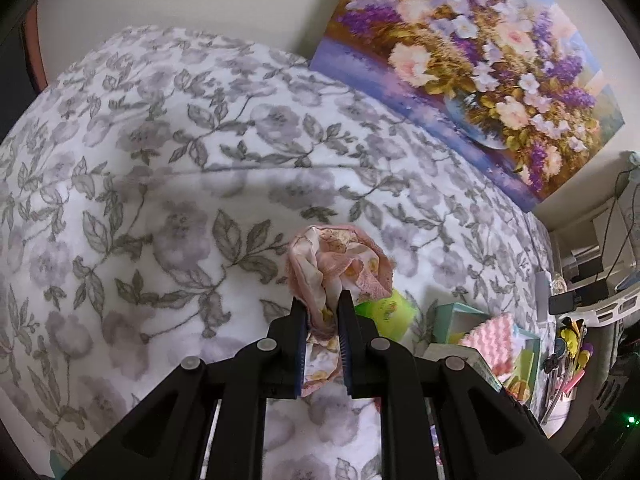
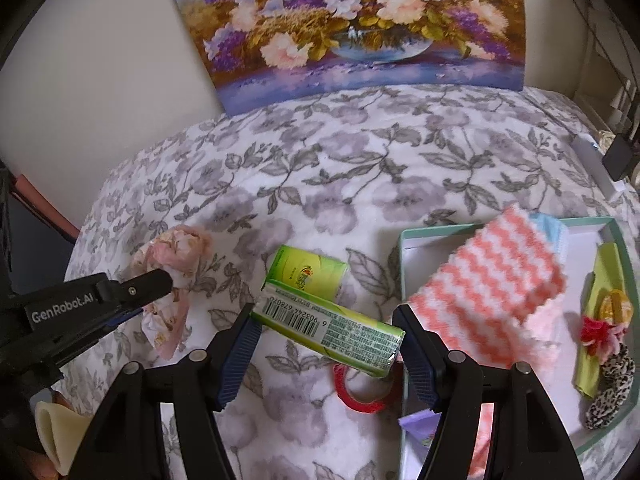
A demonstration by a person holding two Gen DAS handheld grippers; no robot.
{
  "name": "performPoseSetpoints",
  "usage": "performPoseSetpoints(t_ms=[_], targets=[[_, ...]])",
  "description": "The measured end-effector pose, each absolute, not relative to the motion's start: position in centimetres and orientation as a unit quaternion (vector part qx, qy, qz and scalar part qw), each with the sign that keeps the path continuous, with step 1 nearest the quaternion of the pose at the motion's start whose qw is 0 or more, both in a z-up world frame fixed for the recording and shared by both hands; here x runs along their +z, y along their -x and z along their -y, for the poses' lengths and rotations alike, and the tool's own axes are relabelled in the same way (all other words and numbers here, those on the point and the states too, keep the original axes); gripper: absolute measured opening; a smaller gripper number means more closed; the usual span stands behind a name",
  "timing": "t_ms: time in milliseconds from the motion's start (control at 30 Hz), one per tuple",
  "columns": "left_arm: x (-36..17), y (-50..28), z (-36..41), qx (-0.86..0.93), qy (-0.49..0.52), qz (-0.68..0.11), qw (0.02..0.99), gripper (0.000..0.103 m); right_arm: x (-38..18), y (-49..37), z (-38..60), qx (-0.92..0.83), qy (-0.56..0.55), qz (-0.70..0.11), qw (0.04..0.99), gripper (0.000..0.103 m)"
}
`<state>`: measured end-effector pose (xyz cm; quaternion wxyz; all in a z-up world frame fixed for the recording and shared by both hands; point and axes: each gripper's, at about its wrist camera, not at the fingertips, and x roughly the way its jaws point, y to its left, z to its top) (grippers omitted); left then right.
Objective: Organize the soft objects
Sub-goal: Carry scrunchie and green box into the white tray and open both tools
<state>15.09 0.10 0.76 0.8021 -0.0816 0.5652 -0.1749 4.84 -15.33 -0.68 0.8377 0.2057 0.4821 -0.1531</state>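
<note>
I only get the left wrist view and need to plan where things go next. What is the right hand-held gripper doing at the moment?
Observer: The right hand-held gripper grips a green pack with a barcode, end to end between its pads.
Operator: Okay, and is anything lying under that pack that I can't see?
Observer: Yes, a red tape ring lies on the bedspread just below the pack, next to the left wall of the teal box.
</note>
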Motion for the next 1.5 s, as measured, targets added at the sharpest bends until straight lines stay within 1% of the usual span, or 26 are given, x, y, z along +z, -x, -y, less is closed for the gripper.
performPoseSetpoints(t_ms=[233, 400, 967, 1267, 1500], targets=[[3.8, -12.9, 3.0, -0.209, 0.07, -0.537, 0.814, 0.015, 1.5, -3.1, 17.2, -0.174, -0.205, -0.465, 0.844, 0.071], [4.7, -11.0, 6.6, -0.241, 0.049, -0.53, 0.812, 0.015, 3.0, -0.9, 20.1, -0.205, -0.209, -0.448, 0.845, 0.071], [3.6, -4.6, 16.9, -0.323, -0.017, -0.536, 0.78, 0.015, 1.8, 8.6, 32.6, -0.319, -0.271, -0.433, 0.798, 0.071], [2.7, -2.1, 20.1, -0.347, -0.047, -0.539, 0.766, 0.015, 1.0, 11.1, 35.4, -0.339, -0.287, -0.431, 0.786, 0.071], [1.7, -1.7, 20.9, -0.352, -0.05, -0.55, 0.756, 0.015, 0.3, 10.9, 35.3, -0.331, -0.289, -0.438, 0.784, 0.071]])
